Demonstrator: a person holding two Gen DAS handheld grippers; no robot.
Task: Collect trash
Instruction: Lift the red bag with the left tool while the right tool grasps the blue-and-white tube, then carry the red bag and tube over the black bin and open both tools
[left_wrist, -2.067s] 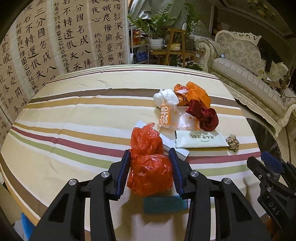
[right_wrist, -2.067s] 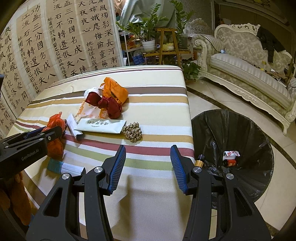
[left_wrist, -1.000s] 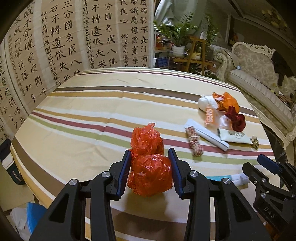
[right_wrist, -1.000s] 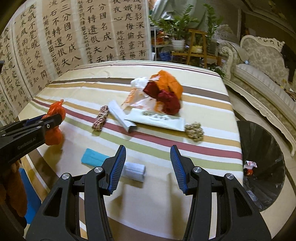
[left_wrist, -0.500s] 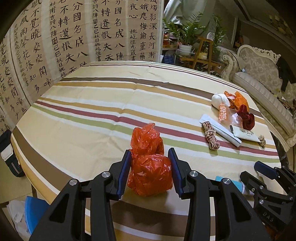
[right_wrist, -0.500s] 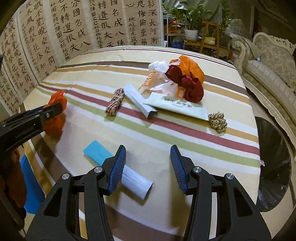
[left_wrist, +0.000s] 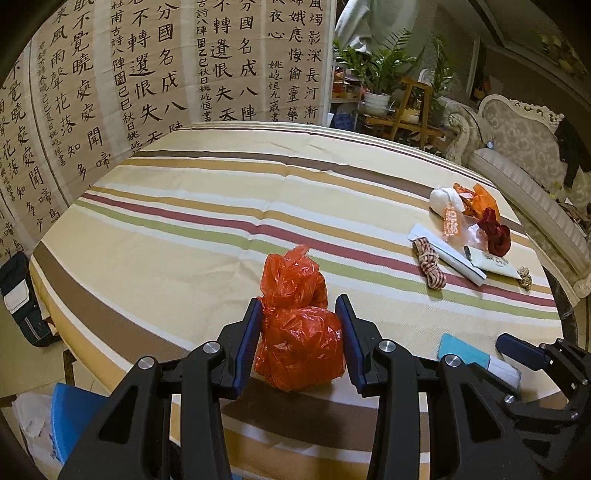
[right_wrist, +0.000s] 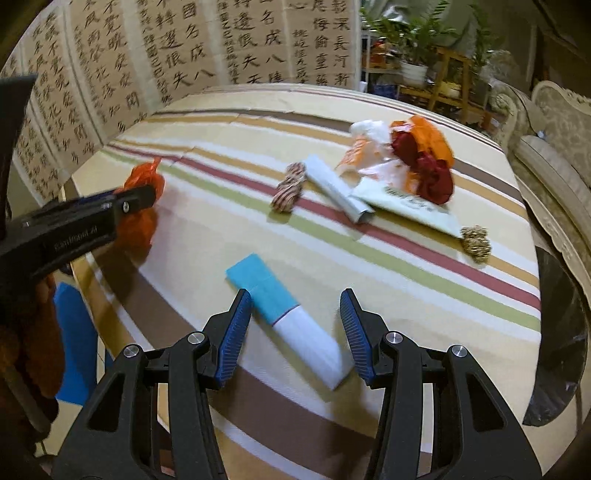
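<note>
Left gripper (left_wrist: 300, 343) clamped on red bag (left_wrist: 300, 334); right gripper (right_wrist: 295, 332) half open, empty, over blue-white packet (right_wrist: 286, 317) between jaws; better to lower, centre, then close gently.

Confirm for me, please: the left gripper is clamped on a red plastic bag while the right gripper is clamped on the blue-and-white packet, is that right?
Not quite. The left gripper is clamped on the red plastic bag, but the right gripper is open: the right wrist view shows the blue-and-white packet lying on the striped tablecloth between its jaws, unpinched.
</note>
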